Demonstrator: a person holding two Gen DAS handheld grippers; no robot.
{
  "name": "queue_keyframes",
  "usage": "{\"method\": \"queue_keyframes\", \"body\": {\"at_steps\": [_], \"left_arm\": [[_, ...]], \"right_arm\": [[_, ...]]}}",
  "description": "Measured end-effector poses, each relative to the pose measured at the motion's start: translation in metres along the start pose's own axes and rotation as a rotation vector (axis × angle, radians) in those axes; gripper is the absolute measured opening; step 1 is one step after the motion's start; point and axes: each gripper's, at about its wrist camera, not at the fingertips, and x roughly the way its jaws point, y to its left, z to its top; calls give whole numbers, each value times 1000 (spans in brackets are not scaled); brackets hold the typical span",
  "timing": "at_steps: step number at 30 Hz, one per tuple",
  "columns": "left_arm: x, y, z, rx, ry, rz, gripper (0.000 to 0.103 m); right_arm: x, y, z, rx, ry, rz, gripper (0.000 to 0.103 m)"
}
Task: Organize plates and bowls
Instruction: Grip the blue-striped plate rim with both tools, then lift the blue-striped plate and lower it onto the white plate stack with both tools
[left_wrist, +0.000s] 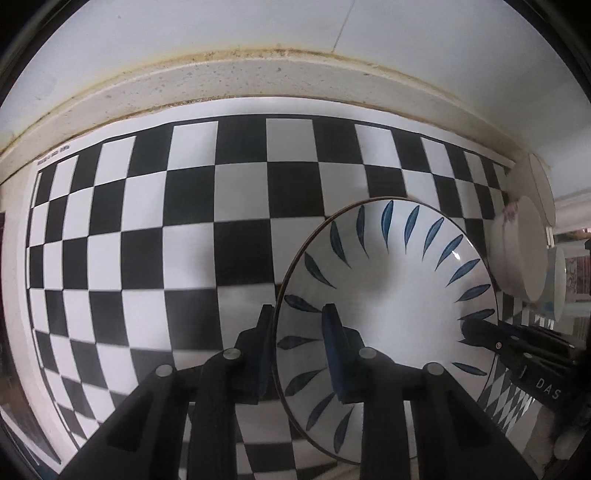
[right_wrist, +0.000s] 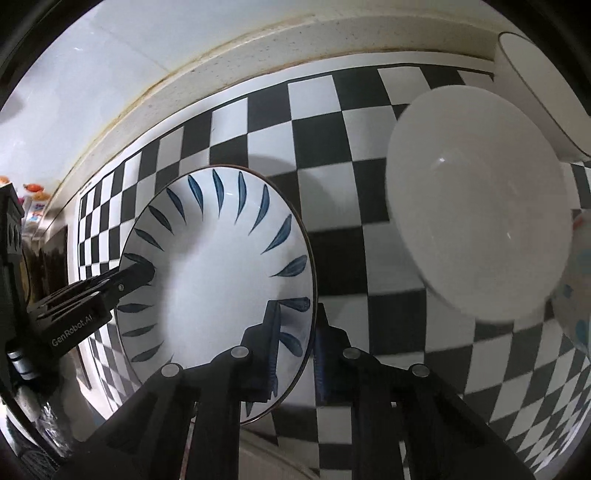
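Both claws clamp opposite rims of the blue-leaf plate (left_wrist: 388, 288): left gripper (left_wrist: 299, 332), right gripper (right_wrist: 297, 332). Lifting level, together, avoids clipping the white bowl (right_wrist: 480, 199) nearby.

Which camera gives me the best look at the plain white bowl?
The right wrist view: the white bowl fills its upper right, inside facing the camera. The left wrist view catches only the bowl edge-on at the far right, small and blurred, beyond the leaf plate.
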Motion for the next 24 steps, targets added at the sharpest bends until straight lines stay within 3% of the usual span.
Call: {"method": "queue_keyframes", "body": {"at_steps": [14,24], "left_arm": [[-89,-13,-51,39,-132,4,23],[-122,-23,-109,37,-153,0,23]], "right_arm": [[-83,8,-69,-76,-105,47,18],[-124,11,-126,-107,-141,79,17]]}}
